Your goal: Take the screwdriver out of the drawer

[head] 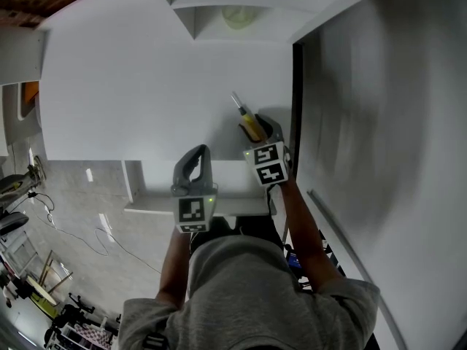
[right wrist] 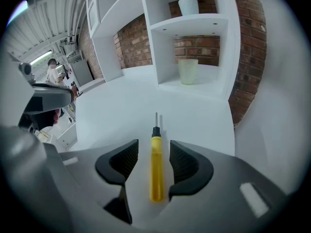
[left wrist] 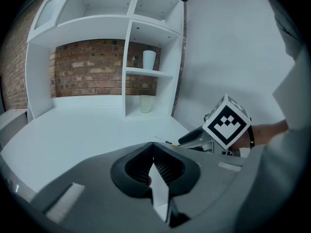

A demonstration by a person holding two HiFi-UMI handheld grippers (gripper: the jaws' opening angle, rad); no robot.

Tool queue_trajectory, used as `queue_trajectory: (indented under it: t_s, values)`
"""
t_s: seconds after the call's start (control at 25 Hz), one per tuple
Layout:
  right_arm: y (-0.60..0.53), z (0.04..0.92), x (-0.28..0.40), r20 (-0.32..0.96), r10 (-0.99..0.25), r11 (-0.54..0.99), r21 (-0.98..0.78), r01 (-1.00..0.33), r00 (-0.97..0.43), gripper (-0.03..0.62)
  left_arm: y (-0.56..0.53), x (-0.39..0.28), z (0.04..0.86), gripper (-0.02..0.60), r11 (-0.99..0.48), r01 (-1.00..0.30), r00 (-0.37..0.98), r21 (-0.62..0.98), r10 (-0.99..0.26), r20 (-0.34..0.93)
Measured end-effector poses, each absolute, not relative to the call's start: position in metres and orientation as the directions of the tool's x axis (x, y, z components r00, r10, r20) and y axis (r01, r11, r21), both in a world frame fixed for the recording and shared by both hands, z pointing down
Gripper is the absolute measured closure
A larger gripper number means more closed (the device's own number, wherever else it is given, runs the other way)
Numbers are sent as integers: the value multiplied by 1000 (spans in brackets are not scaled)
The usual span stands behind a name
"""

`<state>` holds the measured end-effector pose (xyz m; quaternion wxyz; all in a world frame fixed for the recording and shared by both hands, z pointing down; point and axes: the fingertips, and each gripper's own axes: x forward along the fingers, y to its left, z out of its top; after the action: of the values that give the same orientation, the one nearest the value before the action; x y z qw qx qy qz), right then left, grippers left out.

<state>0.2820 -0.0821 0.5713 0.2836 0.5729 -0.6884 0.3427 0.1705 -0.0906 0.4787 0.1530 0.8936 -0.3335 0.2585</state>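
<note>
A yellow-handled screwdriver (head: 251,125) (right wrist: 156,166) lies on the white desk top (head: 146,86), its black collar and thin shaft pointing away from me. My right gripper (head: 260,131) (right wrist: 154,145) stands open around the handle, with a gap on each side of it. My left gripper (head: 196,156) (left wrist: 153,147) hangs over the open white drawer (head: 146,188) with its fingertips meeting. A narrow white strip shows behind its tips; I cannot tell what it is. The drawer's inside is hidden.
A white shelf unit (left wrist: 131,72) stands at the back of the desk, with a pale cup (right wrist: 188,71) in its lower niche and a white cup (left wrist: 148,59) above. A tall white panel (head: 379,122) rises at the right. Bicycles and cables lie on the floor (head: 66,217).
</note>
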Motion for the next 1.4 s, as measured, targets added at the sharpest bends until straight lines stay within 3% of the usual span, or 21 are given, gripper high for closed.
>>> queue_trajectory:
  t_s: [0.44,1.4]
  values:
    - [-68,522,276,730,-673,80,-90,-993,-120,412,-78,163,447,569,-766,-639,683,71,-523,510]
    - [22,368,235,490,-863,-193,-85,-978,128,539,-20,118,330,569,-844,-536,808,24,-505,304]
